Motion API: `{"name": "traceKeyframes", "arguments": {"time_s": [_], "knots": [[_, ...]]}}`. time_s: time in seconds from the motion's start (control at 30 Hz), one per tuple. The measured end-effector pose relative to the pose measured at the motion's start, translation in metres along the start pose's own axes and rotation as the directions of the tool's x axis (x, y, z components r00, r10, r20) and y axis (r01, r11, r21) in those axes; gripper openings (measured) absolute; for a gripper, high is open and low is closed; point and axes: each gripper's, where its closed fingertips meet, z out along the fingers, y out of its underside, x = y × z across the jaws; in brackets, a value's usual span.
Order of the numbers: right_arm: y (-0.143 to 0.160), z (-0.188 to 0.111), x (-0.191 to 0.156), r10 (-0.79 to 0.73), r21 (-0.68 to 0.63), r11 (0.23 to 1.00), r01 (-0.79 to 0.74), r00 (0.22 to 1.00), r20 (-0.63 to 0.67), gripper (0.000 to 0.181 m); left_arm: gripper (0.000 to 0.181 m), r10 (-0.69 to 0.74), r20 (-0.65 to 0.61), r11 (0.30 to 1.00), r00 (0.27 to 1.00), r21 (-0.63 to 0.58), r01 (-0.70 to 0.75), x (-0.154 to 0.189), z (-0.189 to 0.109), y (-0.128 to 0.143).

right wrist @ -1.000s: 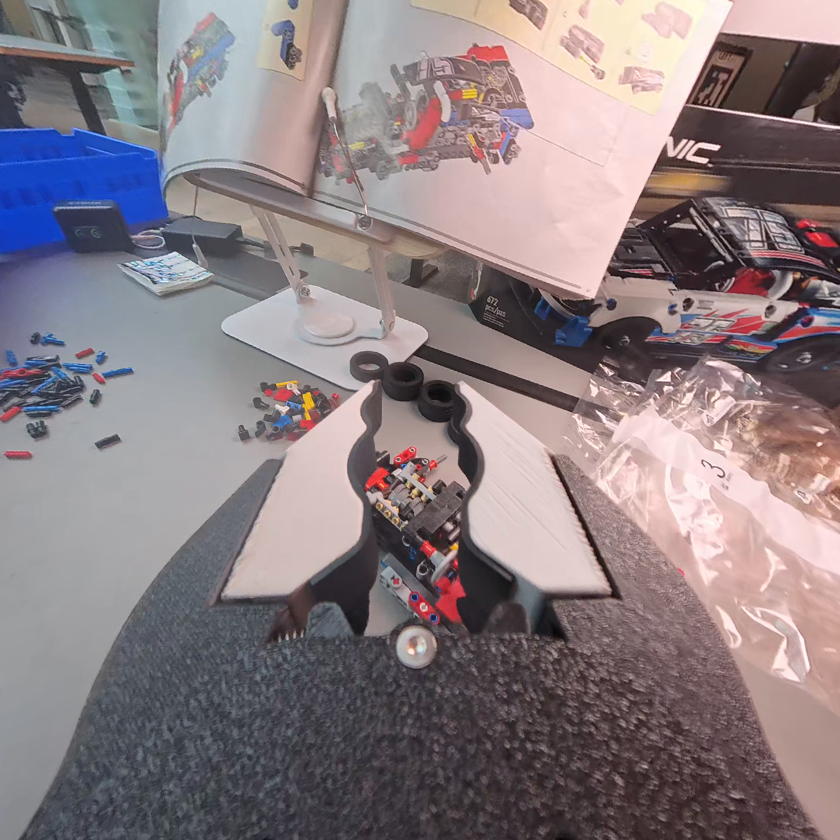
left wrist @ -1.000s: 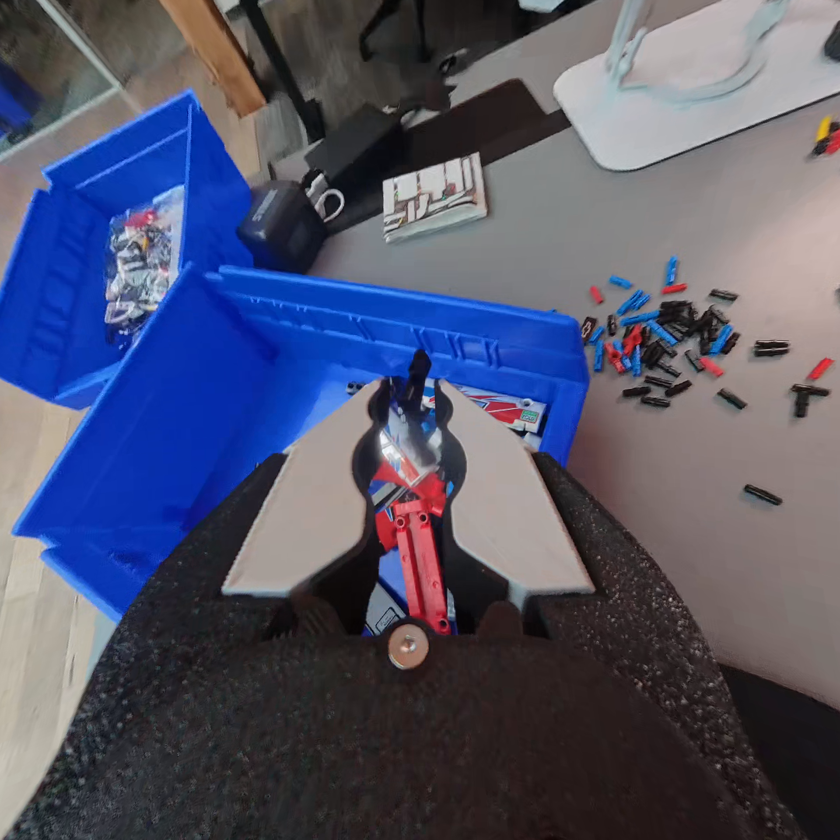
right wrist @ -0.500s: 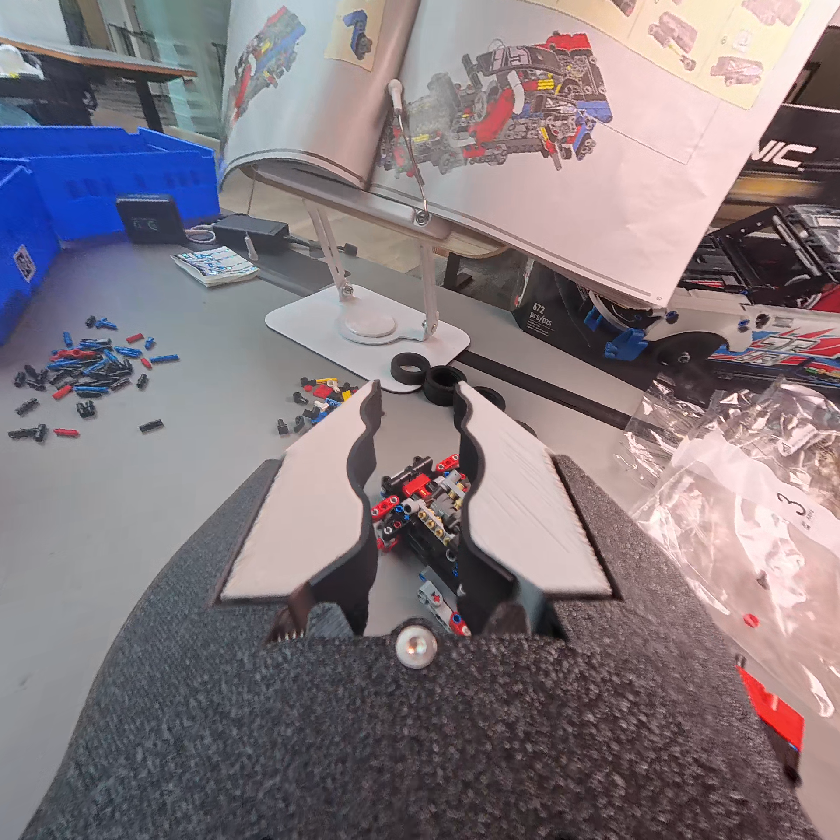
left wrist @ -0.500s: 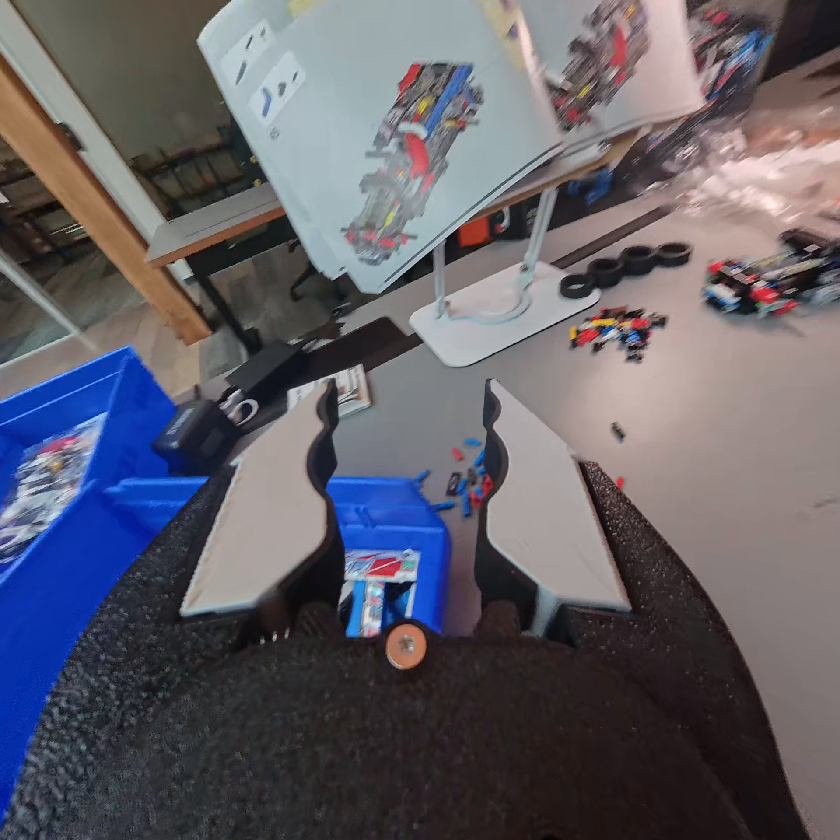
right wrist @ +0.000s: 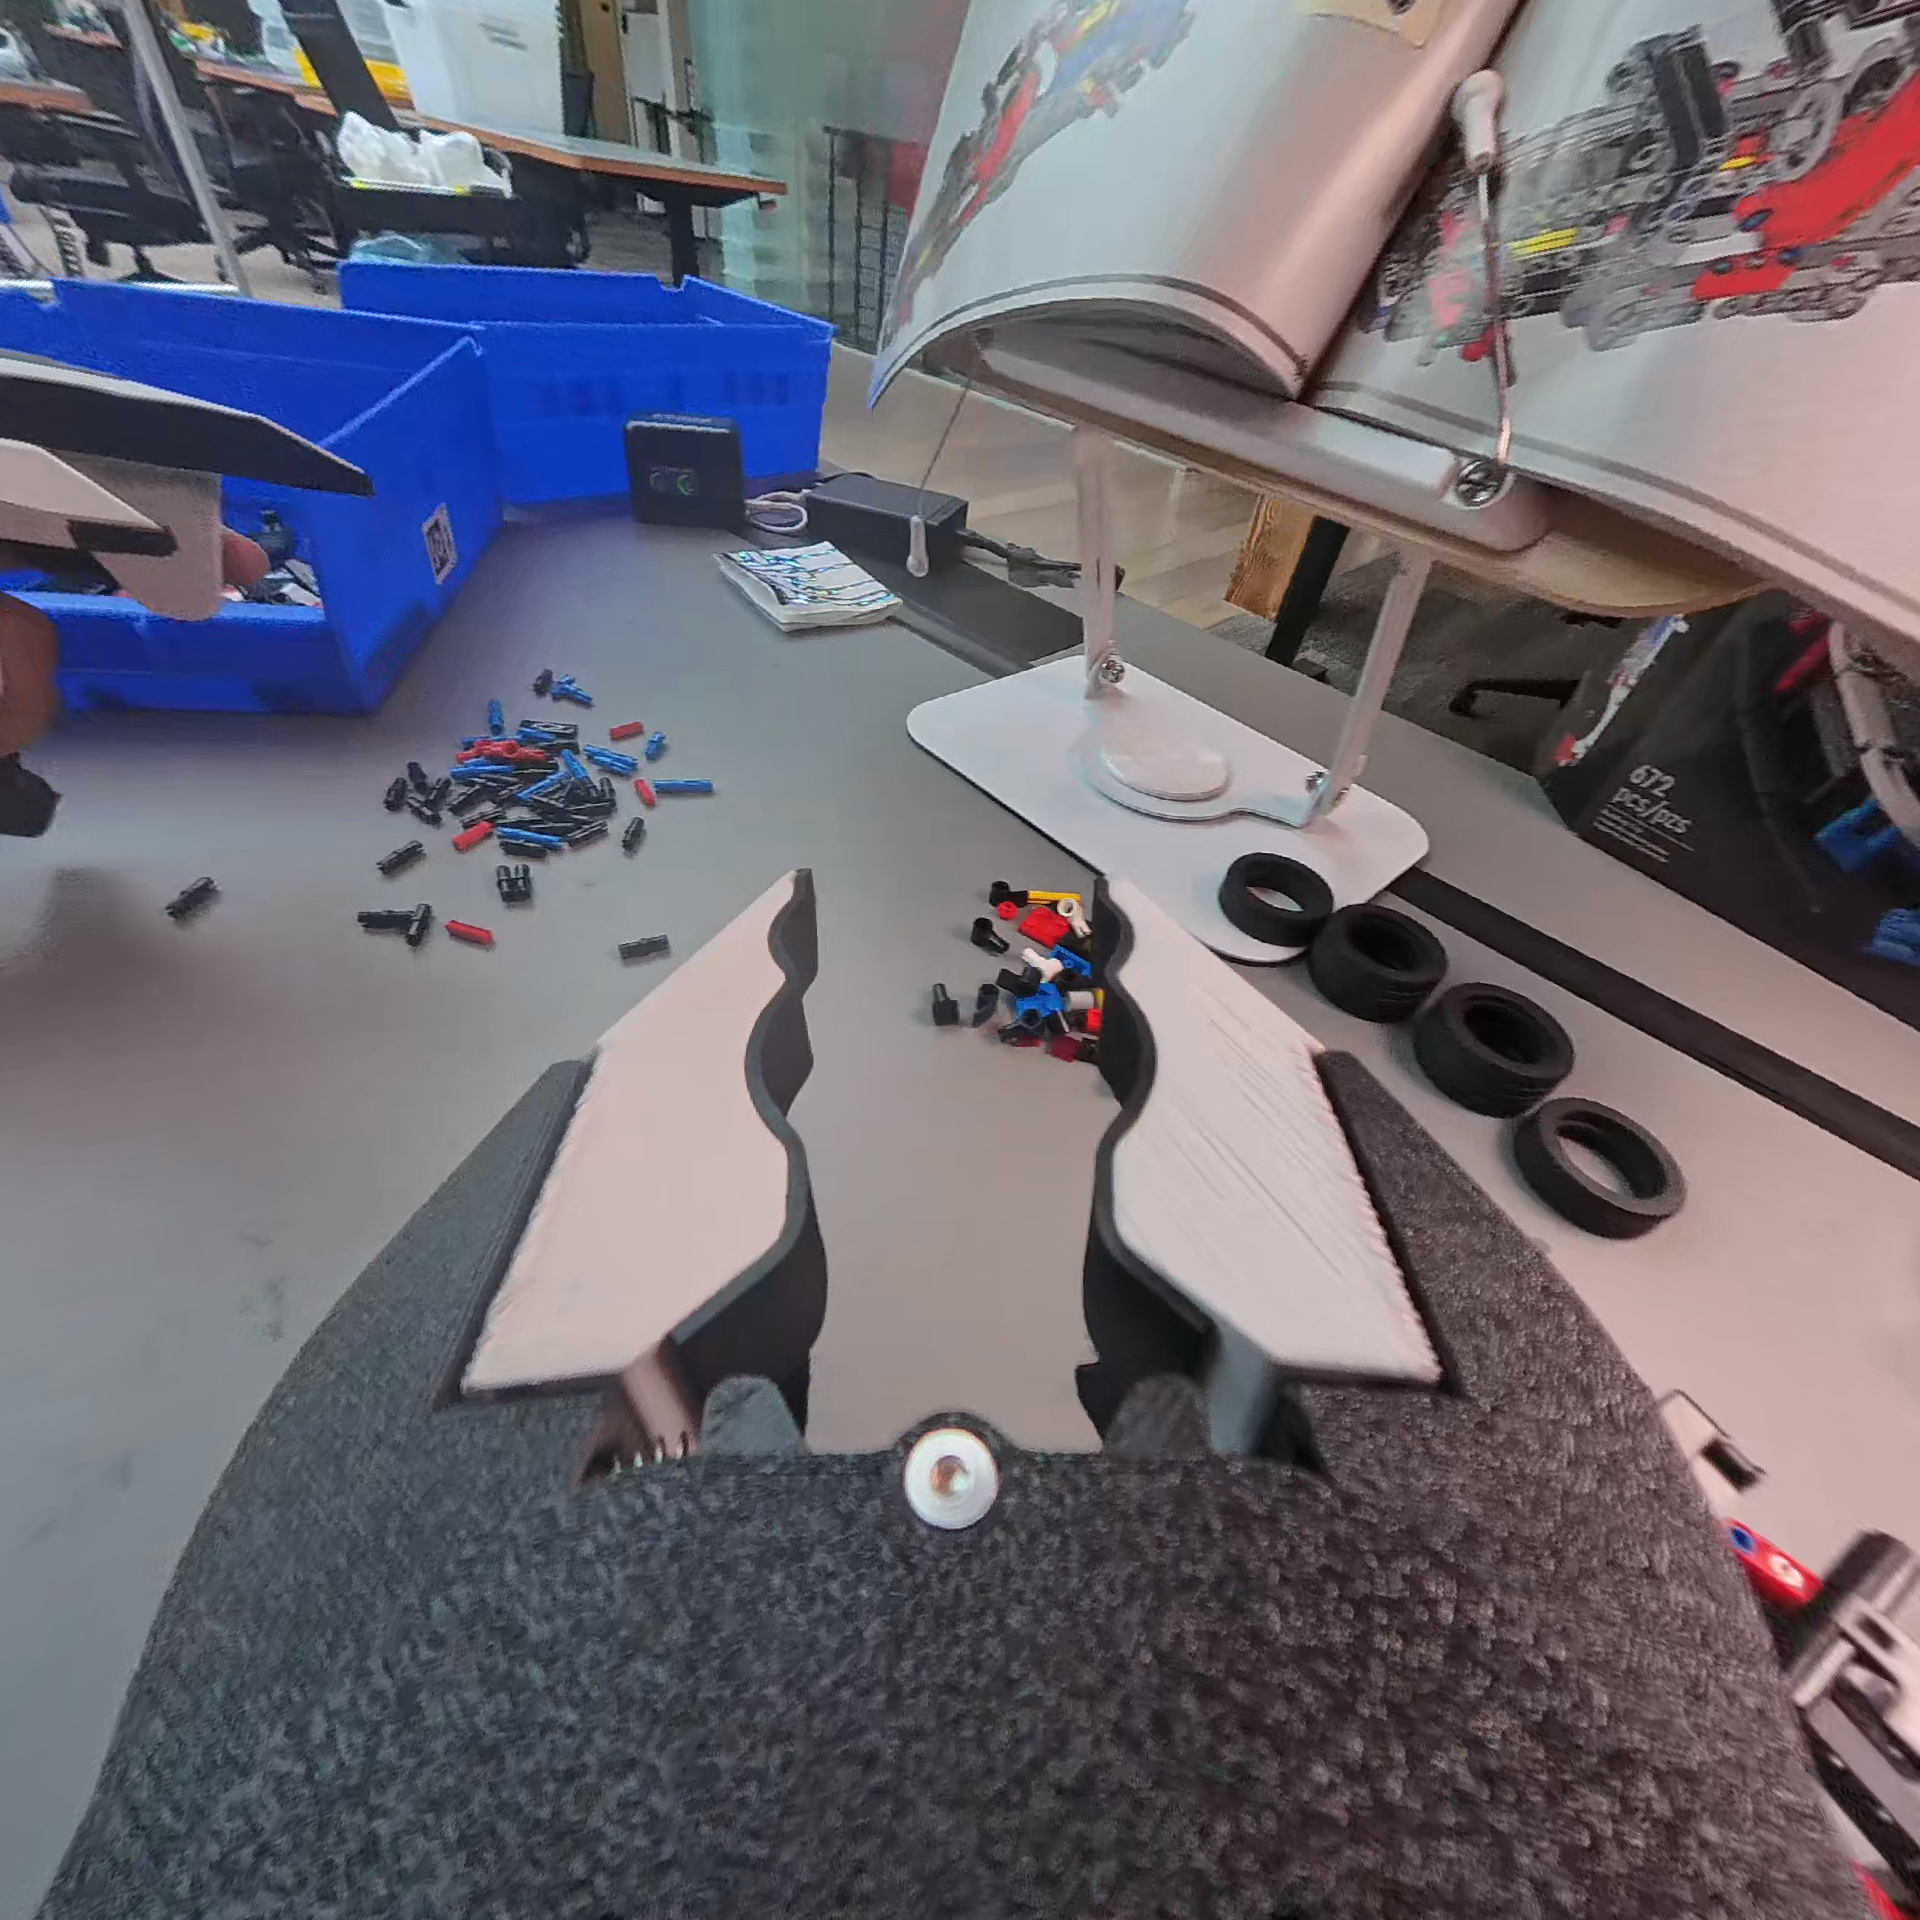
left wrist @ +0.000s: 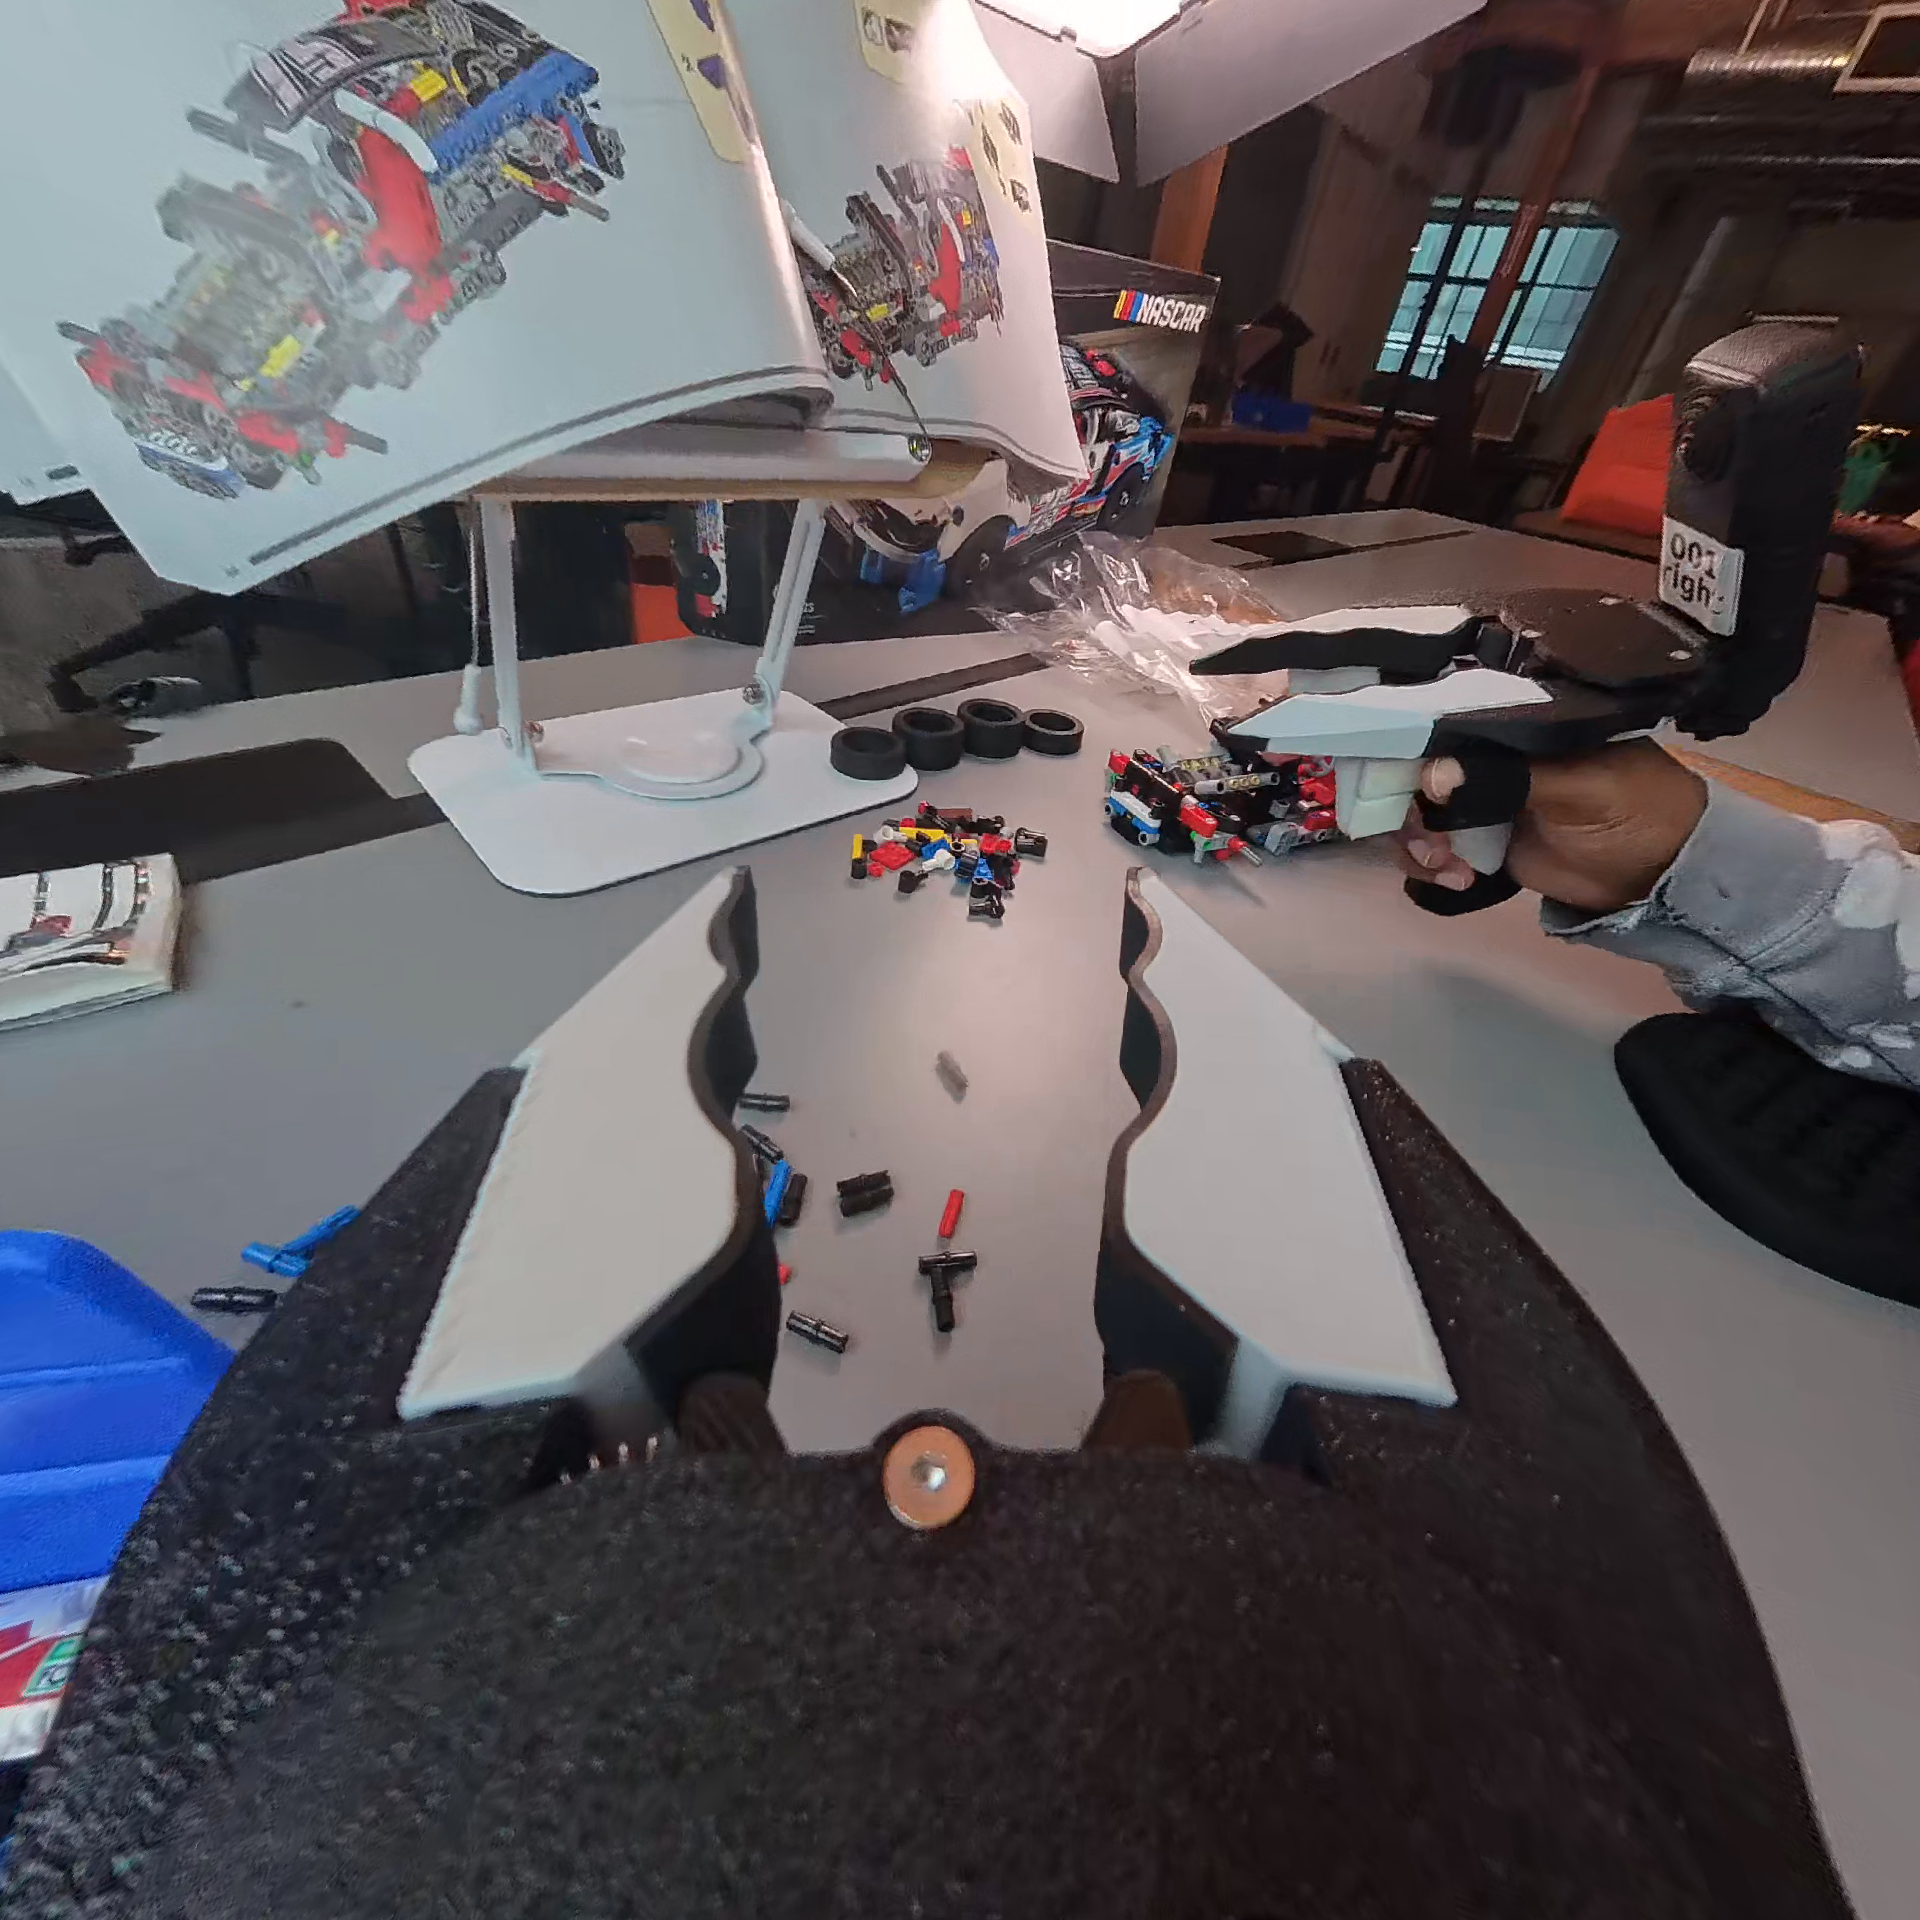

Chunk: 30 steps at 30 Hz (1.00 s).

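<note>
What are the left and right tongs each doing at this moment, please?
Left tongs: open, empty, above scattered pins.
Right tongs: open, empty, near the small mixed pile.

Plenty of bare grey table (left wrist: 935, 987) on the near side of the white book stand base (left wrist: 582, 821). Clutter hugging that base: mixed small parts pile (left wrist: 951, 847), row of four tyres (left wrist: 956, 732), half-built car model (left wrist: 1216, 800) further right.

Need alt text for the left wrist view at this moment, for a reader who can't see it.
The open left gripper hovers over a grey table above scattered small pins, holding nothing. Ahead lie a heap of mixed colourful pieces, four black tyres and an instruction book on a white stand. At right, the right gripper sits over a partly built model.
</note>
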Motion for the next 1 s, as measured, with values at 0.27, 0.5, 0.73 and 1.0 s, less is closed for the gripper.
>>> {"name": "traceKeyframes", "arguments": {"time_s": [0.27,0.5,0.73,1.0], "knots": [[0.003,0.029,-0.042,0.064,0.068,0.995,-0.068,0.996,0.067,0.056,0.063,0.062,0.035,0.998,0.997,-0.013,-0.062,-0.014,0.0,0.008],[-0.026,0.036,-0.029,0.002,0.235,0.972,0.017,0.997,-0.079,0.034,0.052,0.064,0.064,0.998,0.996,0.009,-0.065,-0.021,0.003,0.006],[-0.051,0.049,0.004,0.075,0.315,0.949,-0.011,0.979,-0.192,0.029,0.048,0.121,0.093,0.985,0.988,0.114,-0.131,-0.03,0.054,-0.04],[-0.035,0.06,0.0,0.078,0.276,0.961,-0.029,0.983,-0.168,0.025,0.028,0.15,0.142,0.957,0.979,0.229,-0.18,-0.047,0.166,-0.117]]}}
